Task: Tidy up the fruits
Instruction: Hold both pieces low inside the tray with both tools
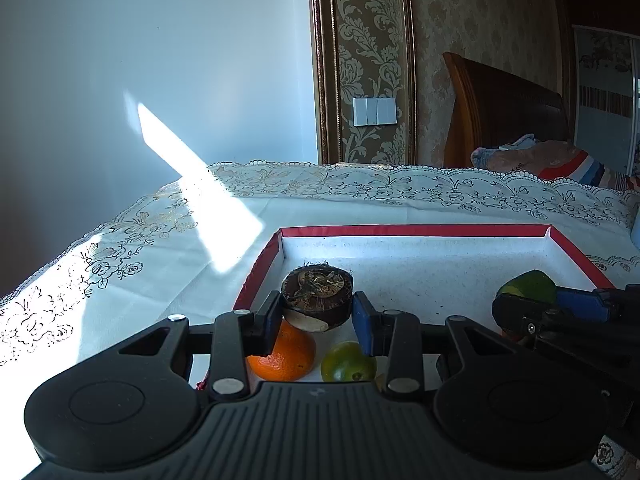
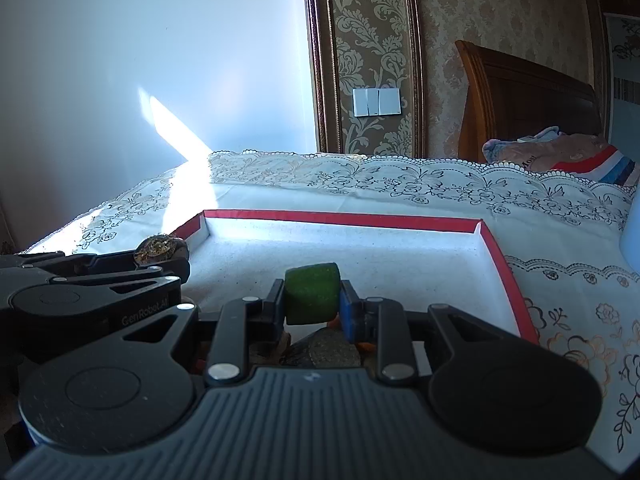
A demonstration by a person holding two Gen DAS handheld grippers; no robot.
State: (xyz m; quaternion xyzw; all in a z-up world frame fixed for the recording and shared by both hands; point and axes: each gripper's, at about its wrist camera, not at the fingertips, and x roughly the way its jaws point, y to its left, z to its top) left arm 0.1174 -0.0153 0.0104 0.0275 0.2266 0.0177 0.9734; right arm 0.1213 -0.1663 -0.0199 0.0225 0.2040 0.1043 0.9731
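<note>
We see the left gripper [image 1: 316,314] over the near left part of a shallow tray [image 1: 416,231] with a red rim and white floor. Its fingers [image 1: 267,320] are clamped on a brown, rough-skinned round fruit [image 1: 317,296], one pad on each side; a pale cut patch shows low on its near face. We cannot tell the kind of fruit. It is held above the tray floor.

Under that fruit, nearer to us, an orange [image 1: 285,354] lies in the tray, and just right of it a green citrus [image 1: 347,362]. The two sit close together; whether they touch, we cannot tell.

The right gripper [image 2: 312,300] is right of the left one, also over the tray. Its fingers [image 2: 347,312] are clenched on a green fruit [image 2: 313,294], which bulges between the pads. From the left wrist camera the same fruit shows green with a yellowish patch at the far right, in the blue-padded fingers. Beneath it we see dark and orange shapes, too hidden to name.

The tray rests on a bench under a white lace-patterned cloth [image 1: 360,184]. A bright sun patch [image 1: 216,208] crosses the cloth left of the tray. The far half of the tray floor is bare white. Beyond the bench stand a patterned wall with a white switch plate [image 2: 376,102] and a wooden headboard [image 2: 520,100].
</note>
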